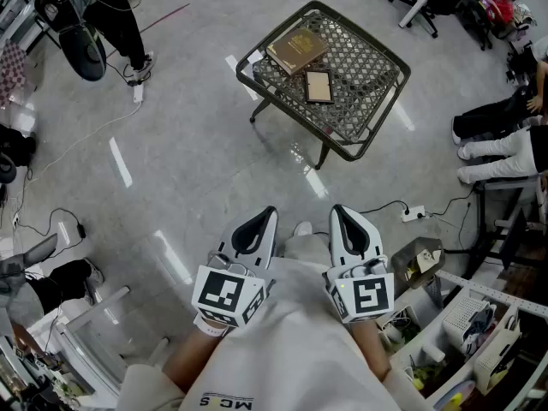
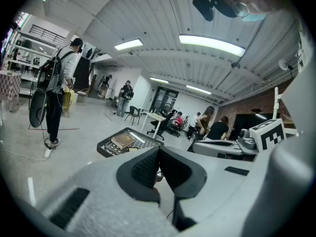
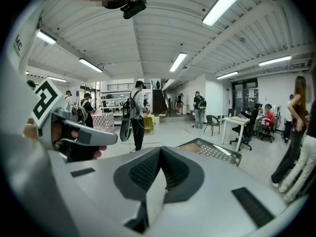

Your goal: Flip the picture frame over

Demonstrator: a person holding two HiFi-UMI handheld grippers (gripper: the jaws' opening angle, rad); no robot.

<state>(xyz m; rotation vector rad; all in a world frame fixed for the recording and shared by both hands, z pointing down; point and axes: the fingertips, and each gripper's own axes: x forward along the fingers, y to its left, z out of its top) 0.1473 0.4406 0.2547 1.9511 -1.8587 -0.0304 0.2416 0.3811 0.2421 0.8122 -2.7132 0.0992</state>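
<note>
Small brown rectangular picture frame (image 1: 318, 86) lies flat on dark metal mesh table (image 1: 370, 65); likely light, stiff, fragile: pinch an edge. Left tongs (image 1: 265, 218) and right tongs (image 1: 339, 216) are pressed together, empty.

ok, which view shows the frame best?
Head view: the frame lies flat on the mesh table beside the book, whole and unobstructed from above. The left gripper view shows the table far off at a low angle, the frame a sliver at most. The right gripper view catches only the table's edge; no frame discernible.
</note>
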